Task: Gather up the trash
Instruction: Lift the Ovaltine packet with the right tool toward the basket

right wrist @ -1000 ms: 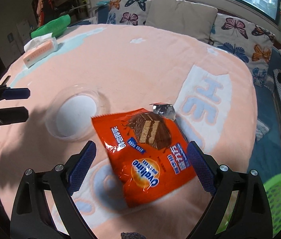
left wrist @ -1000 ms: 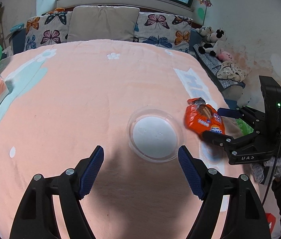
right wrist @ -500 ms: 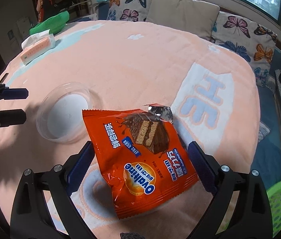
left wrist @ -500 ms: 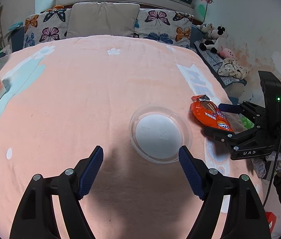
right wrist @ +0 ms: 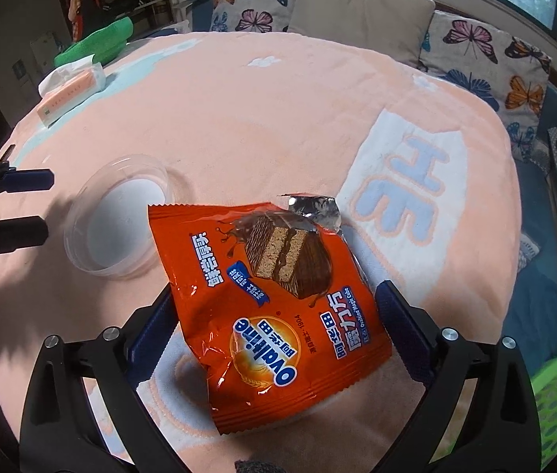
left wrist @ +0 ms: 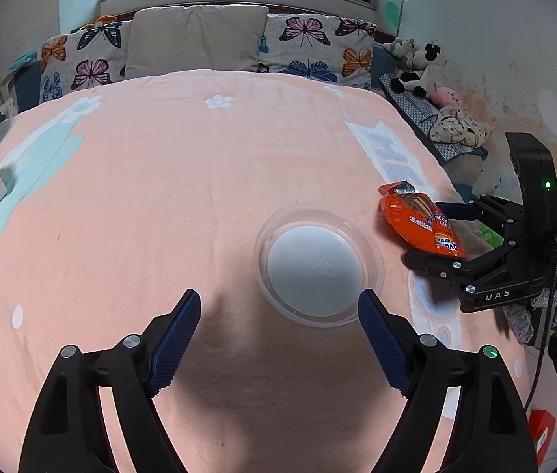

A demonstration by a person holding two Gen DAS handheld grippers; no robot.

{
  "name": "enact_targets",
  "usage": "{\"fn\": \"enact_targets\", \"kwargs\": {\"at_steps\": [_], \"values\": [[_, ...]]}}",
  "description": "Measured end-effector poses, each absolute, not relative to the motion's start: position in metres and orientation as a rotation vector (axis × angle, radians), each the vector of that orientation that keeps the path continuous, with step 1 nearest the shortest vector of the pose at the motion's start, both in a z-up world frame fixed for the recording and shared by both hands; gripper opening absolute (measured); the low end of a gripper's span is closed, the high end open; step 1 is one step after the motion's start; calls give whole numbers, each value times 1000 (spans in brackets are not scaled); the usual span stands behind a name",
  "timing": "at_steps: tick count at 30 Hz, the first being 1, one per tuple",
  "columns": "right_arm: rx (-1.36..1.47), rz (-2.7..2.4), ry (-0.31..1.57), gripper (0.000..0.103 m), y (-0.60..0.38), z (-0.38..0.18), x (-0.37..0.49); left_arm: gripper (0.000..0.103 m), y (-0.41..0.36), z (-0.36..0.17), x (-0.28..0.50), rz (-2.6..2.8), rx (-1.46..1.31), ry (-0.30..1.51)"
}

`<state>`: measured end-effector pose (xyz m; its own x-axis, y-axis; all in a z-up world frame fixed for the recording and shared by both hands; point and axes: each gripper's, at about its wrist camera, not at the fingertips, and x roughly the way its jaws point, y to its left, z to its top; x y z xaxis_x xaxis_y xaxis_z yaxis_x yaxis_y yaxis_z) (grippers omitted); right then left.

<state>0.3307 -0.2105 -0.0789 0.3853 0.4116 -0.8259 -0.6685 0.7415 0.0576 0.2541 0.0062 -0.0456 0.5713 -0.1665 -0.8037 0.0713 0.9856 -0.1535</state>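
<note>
The right gripper (right wrist: 278,311) has just been opening its jaws, and they stand wide apart with the orange snack bag (right wrist: 274,299) between them, lying flat on the pink blanket (right wrist: 278,118). That looks ready for a grab. The left gripper (left wrist: 278,339) has also just been opening and holds nothing. The clear plastic lid (left wrist: 319,266) lies at its 1 o'clock.
</note>
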Motion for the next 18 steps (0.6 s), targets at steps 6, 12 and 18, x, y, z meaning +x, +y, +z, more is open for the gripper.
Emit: {"fn": "enact_targets", "kwargs": {"at_steps": [6, 12, 18], "values": [[-336, 672, 936, 86, -210, -78, 325, 82, 1, -52, 261, -156, -73, 969], [-308, 645, 915, 79, -220, -68, 315, 86, -7, -58, 273, -167, -30, 984], [-249, 622, 876, 78, -237, -51, 298, 91, -19, -64, 279, -192, 35, 989]]}}
